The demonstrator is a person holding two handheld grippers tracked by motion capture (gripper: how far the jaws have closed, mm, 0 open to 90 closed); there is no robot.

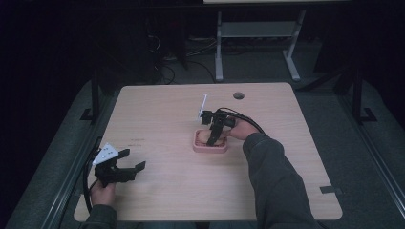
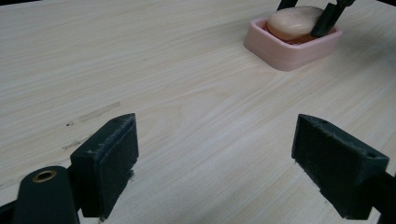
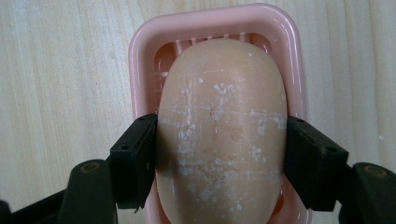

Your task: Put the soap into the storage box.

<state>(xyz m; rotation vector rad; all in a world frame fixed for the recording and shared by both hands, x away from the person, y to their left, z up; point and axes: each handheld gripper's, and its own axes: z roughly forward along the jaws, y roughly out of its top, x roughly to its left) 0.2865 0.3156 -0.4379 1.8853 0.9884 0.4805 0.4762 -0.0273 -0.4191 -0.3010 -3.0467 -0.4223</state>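
- The right gripper (image 1: 213, 139) points down into a pink soap dish (image 1: 197, 145) near the middle of the wooden table (image 1: 167, 109), its 2 jaws pressed against the long sides of a beige bar of soap (image 3: 222, 130).
- Seen along those jaws, the soap sits between them and fills most of the dish; the dish's slotted floor (image 3: 170, 58) shows just beyond the bar's far end.
- The soap's top is flecked with white scuffs, and its near end hangs over the dish rim closest to the gripper.
- The left gripper (image 1: 125, 165) rests low at the table's near left, well apart from the dish, jaws spread wide with nothing but bare wood between them.
- From the left gripper, the dish (image 2: 292, 46) lies ahead and off to the right, the soap (image 2: 292, 21) mounded above its rim.
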